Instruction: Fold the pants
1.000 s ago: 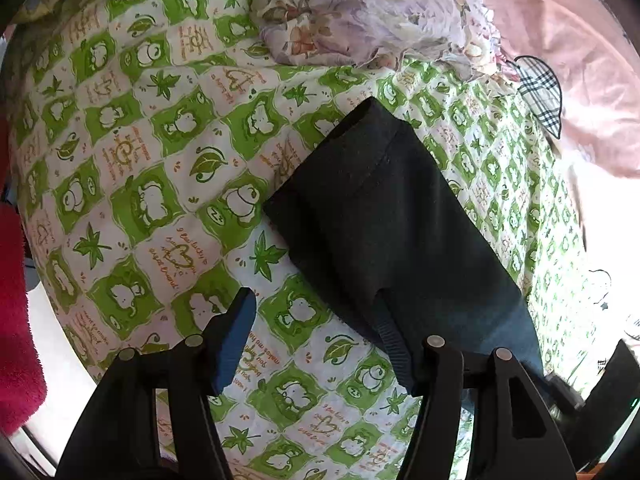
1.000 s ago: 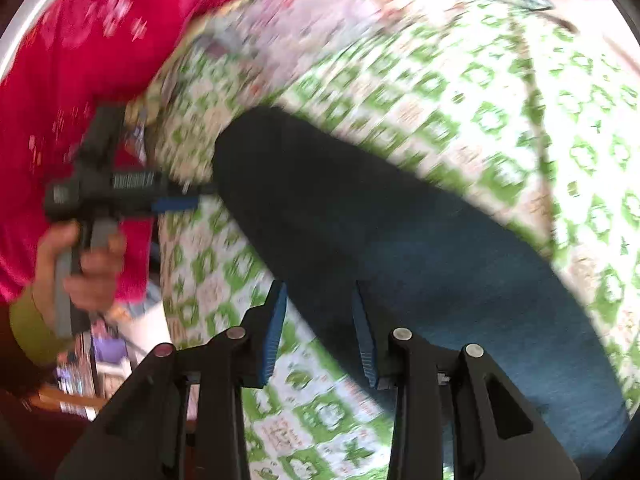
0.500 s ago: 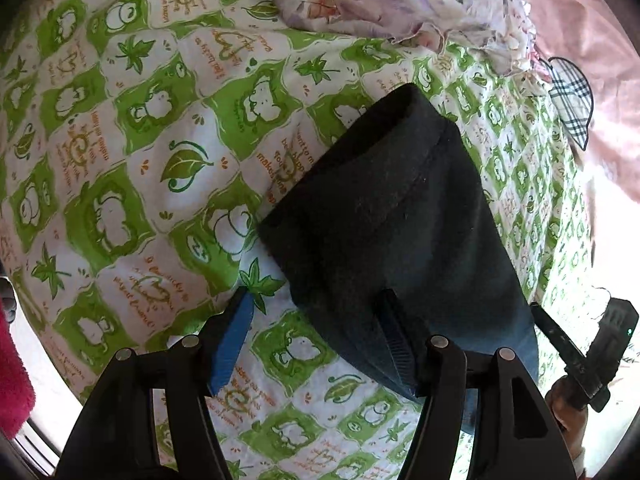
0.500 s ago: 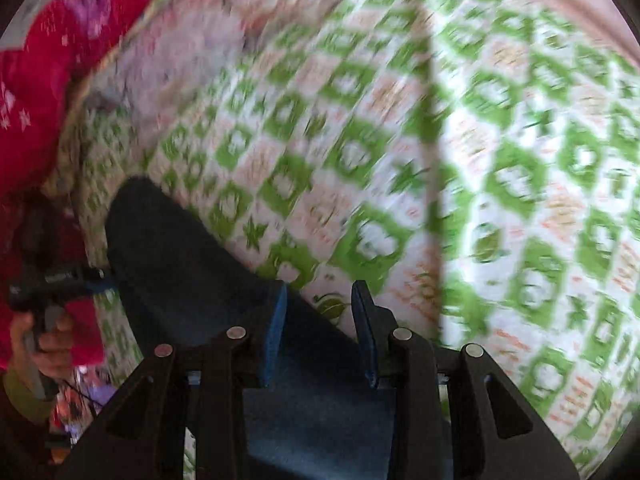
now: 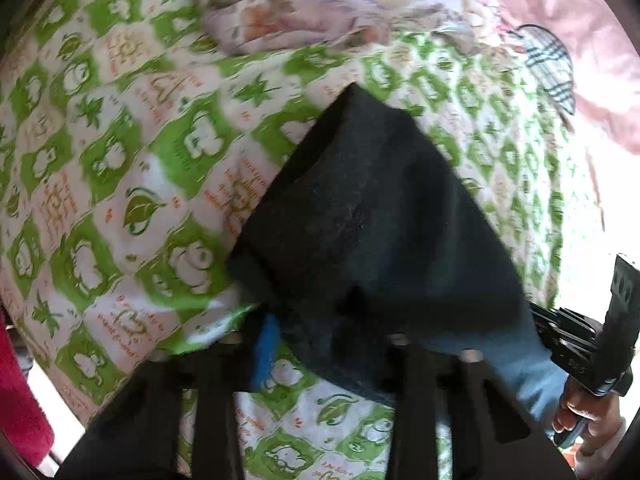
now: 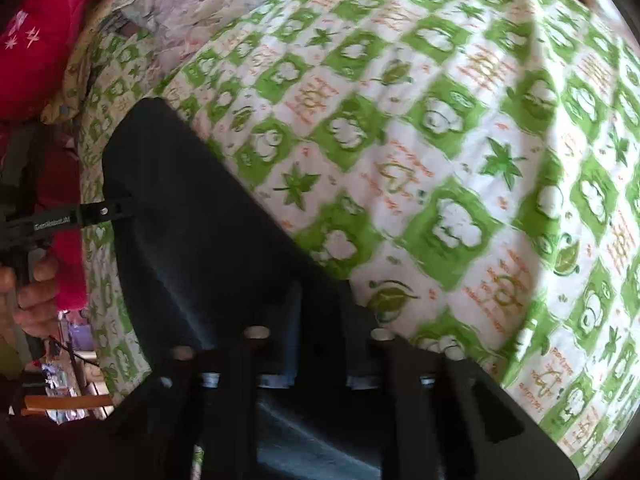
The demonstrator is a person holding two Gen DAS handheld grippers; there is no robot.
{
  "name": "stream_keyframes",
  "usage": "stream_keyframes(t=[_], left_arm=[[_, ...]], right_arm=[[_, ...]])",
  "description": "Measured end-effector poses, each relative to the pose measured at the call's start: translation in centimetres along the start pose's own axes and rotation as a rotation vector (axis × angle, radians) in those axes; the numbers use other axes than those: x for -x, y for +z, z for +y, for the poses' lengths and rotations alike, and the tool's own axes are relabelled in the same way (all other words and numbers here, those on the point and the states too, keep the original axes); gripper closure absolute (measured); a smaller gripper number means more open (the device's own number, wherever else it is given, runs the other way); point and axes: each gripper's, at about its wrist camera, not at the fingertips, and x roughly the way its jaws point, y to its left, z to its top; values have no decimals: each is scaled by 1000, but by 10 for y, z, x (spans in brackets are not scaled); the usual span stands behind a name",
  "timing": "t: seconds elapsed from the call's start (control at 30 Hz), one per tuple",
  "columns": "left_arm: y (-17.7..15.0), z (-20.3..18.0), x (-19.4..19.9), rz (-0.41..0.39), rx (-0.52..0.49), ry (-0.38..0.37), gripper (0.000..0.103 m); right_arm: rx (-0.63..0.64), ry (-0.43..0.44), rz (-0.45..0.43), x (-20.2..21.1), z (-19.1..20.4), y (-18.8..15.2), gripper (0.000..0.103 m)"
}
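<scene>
Presently the pants point(image 5: 372, 216), dark and already doubled into a long narrow strip, are laid flat on the bed point(image 5: 132, 184), on its green-and-white printed sheet. In the left wrist view the long axis is seen to run from the near end, under the tongs, up and away to a blunt far end near the crumpled floral cloth point(image 5: 320, 4). In the right wrist view the same strip is seen to run up and to the left, toward the other hand.

The near end is spanned by both tools, 1 at each corner. The left tongs point(image 5: 316, 328) are closing, with the near left edge of the fabric between the fingers; contact of the pads cannot be confirmed through blur. The right tongs point(image 6: 316, 304) are nearly closed on the near right corner, and cloth is seen pinched between them.

Judgement: a fold along the long axis is indicated, the near end to be carried over to the far end. Neither hand is nearer.
</scene>
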Motion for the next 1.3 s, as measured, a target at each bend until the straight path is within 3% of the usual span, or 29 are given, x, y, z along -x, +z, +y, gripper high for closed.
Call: stream_keyframes(t=[0.1,0.2,0.33,0.67,0.73,0.8,0.9,0.97,1.13,1.3], left_arm=[[0,-1,23,-64,-21,-83,88],[-6,-5,51,-135,-75,-151,89],[-11,-20,76,-209,-178,-181,89],[4,-24,19,-165,-307,39,87],[3,-29,4,-139,-355,126,82],[3,-32,2,-126,-379,161,73],[4,-31,17,-153,-373,215,62],[4,-29,31,-181,-368,226,61],[6,-47,62,-223,-384,154,59],[-5,-108,64,-213,-523,60,56]], right_arm=[[31,-32,-81,30,7,-3,94],[-36,-50,-215,71,-2,-1,95],[-44,-116,-291,81,0,4,95],[-119,-175,-187,17,-11,11,94],[-133,-193,-177,15,-13,9,89],[-168,-191,-198,24,-15,4,79],[-225,-191,-248,50,-20,-16,69],[-259,-174,-283,69,-26,-33,68],[-383,-173,-341,113,-41,-95,64],[-555,-199,-369,139,-60,-160,64]])
